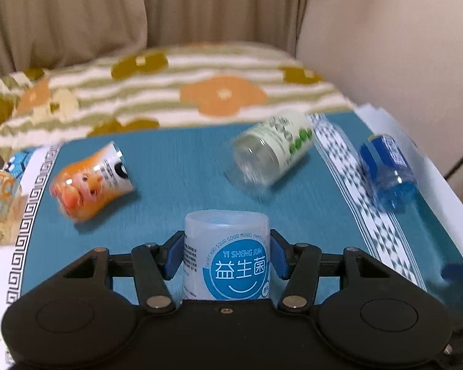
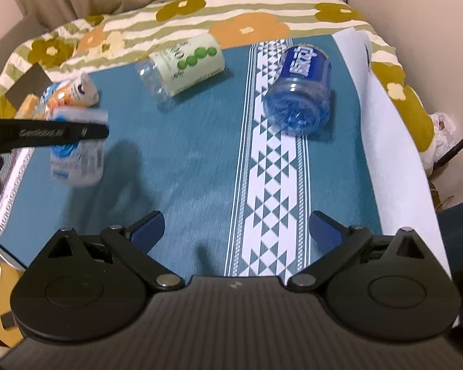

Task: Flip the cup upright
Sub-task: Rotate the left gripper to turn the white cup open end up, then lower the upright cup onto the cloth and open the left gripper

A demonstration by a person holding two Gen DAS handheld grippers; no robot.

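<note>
While the left gripper (image 1: 227,254) pinches the white cup (image 1: 227,252), axis upright, above the blue mat (image 1: 176,166), the right gripper (image 2: 236,232) hangs spread and empty. Nearest it: blue cup (image 2: 299,92), on its side, ahead and slightly right, base toward the camera.

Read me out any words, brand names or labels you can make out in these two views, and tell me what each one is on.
"YI SHENG JUN", with "益生菌": white cup held in the left tool.
"SWEET AND SOUR GOOD MOOD, HAPPY LIFE": same cup's label arc, its end partly cut off.
"GenRobot.AI": left tool's side, right wrist view, blurred.
Blue cup: large white characters, too distorted.
Green-dot cup, orange cup: print too blurred.
</note>
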